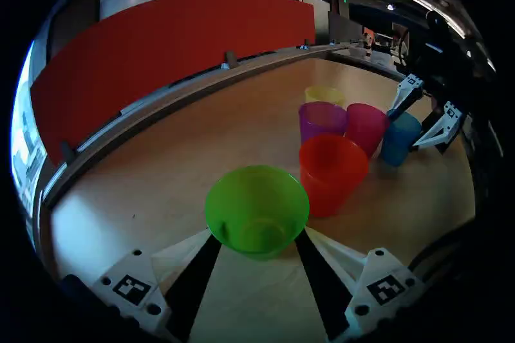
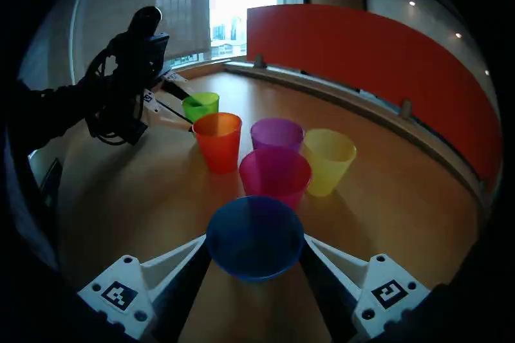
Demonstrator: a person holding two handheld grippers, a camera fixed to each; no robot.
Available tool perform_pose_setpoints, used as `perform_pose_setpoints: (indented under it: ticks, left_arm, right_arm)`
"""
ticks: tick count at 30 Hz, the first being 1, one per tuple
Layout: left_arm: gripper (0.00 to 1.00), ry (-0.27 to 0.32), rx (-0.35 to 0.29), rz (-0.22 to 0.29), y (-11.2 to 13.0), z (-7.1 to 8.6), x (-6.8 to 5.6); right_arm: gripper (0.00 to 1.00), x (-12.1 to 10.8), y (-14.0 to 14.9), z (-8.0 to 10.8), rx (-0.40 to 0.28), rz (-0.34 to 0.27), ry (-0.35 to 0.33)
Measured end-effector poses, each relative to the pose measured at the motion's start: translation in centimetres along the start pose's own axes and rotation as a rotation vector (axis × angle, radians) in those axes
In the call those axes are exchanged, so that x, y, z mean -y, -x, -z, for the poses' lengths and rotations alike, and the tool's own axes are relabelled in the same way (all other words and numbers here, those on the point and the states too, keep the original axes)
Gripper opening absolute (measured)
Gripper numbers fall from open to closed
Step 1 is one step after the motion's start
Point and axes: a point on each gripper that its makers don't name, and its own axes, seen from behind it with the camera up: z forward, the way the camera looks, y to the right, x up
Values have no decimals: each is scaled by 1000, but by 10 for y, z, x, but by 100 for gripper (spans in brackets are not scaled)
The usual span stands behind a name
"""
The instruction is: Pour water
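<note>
A green cup [image 1: 257,211] stands upright between the fingers of my left gripper [image 1: 257,238], which is shut on its sides. My right gripper [image 2: 255,244] is shut on a blue cup [image 2: 255,237], also upright. Between the two stand an orange cup [image 1: 331,172], a purple cup [image 1: 320,121], a magenta cup [image 1: 367,125] and a yellow cup [image 1: 324,94], close together on the wooden table. The left gripper view shows the blue cup [image 1: 399,138] held by the far gripper beside the magenta cup. In the right gripper view the green cup [image 2: 201,106] sits behind the orange cup [image 2: 218,140]. Whether any cup holds water cannot be told.
The wooden table [image 2: 399,214] has a raised grey rail along its far edge, with a red partition [image 1: 174,40] behind it. A sleeved arm [image 2: 58,114] holding the other gripper reaches in from the left in the right gripper view. Bare tabletop [image 1: 148,176] lies to the left of the cups.
</note>
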Motion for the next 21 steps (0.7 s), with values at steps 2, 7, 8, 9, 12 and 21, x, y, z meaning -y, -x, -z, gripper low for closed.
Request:
perform_pose_setpoints:
  ticks: [2,7,8,9,12,21]
  left_arm:
    - [79,-3,-3,-1,-1,2,0]
    - [79,-10,-17,-3,-8,9,-2]
    - [79,-12,-20,-3,-10,11,-2]
    - [79,-14,-24,-3,-11,13,-3]
    - [79,-18,-34,-4,-16,20,-4]
    - [79,-31,-62,-3,-27,38,-8]
  right_arm:
    - [90,0,-2,2,-7,-3,0]
    - [90,1,-12,8,-27,3,4]
    - [90,2,-14,9,-31,5,5]
    - [90,2,-16,11,-35,7,7]
    - [90,3,-21,16,-46,14,12]
    - [90,5,-37,30,-80,23,31]
